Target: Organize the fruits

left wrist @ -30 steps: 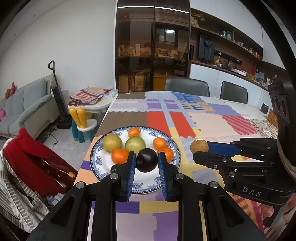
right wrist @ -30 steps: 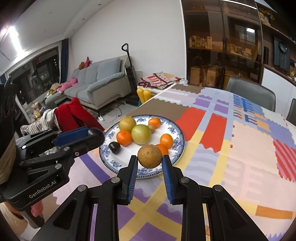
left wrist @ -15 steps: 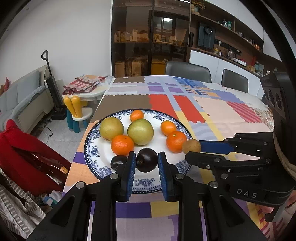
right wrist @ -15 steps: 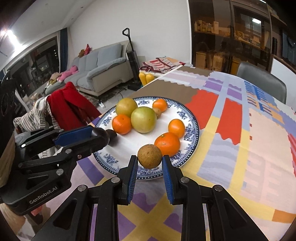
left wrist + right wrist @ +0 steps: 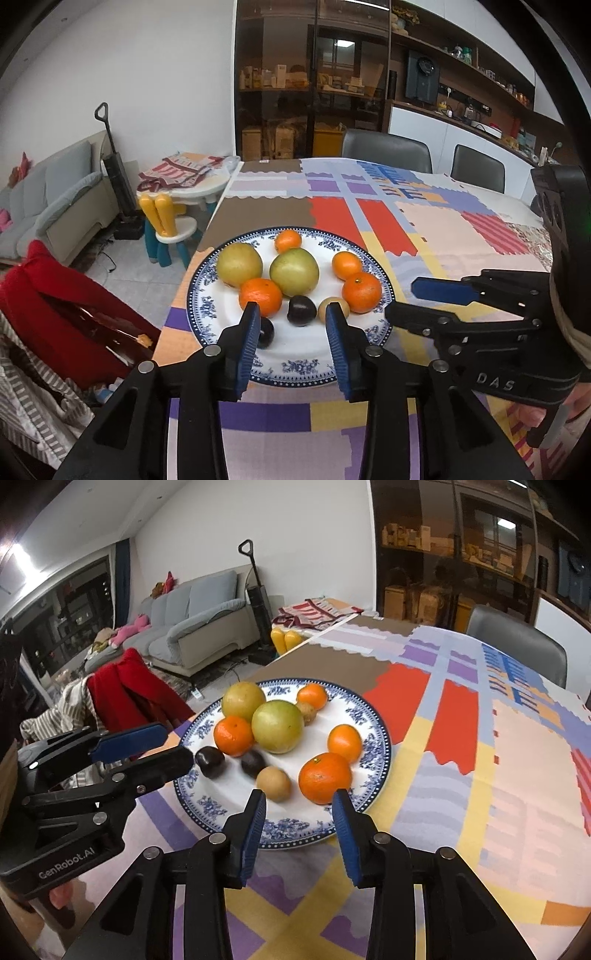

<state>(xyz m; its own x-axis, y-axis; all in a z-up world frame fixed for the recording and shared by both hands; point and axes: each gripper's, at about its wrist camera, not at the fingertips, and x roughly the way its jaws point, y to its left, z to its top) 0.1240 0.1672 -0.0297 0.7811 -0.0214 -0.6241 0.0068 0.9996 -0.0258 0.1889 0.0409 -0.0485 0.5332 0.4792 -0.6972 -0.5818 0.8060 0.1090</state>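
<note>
A table [image 5: 461,236] covered with a patchwork cloth of red, purple, yellow and pink blocks is seen, and on it, near its edge, a blue-and-white patterned plate [image 5: 295,365] is set. On the plate two large yellow-green fruits [image 5: 294,269] are placed side by side towards the far side, with oranges [image 5: 260,296] spread around them.

The left gripper [image 5: 291,319] is held low over the near rim of the plate, its jaws having just been opening to a moderate gap with nothing gripped. A dark plum [image 5: 301,310] is found lying on the plate just beyond the tips, in line with the gap and free of both pads. A second dark plum [image 5: 266,333] is partly hidden behind the left finger.

The right gripper [image 5: 299,805] is likewise held over the near rim, its jaws having just been opening and nothing being clamped. A small brown round fruit [image 5: 274,783] is seen resting on the plate just ahead of the gap, nearer the left pad, beside the nearest orange [image 5: 325,778].
</note>
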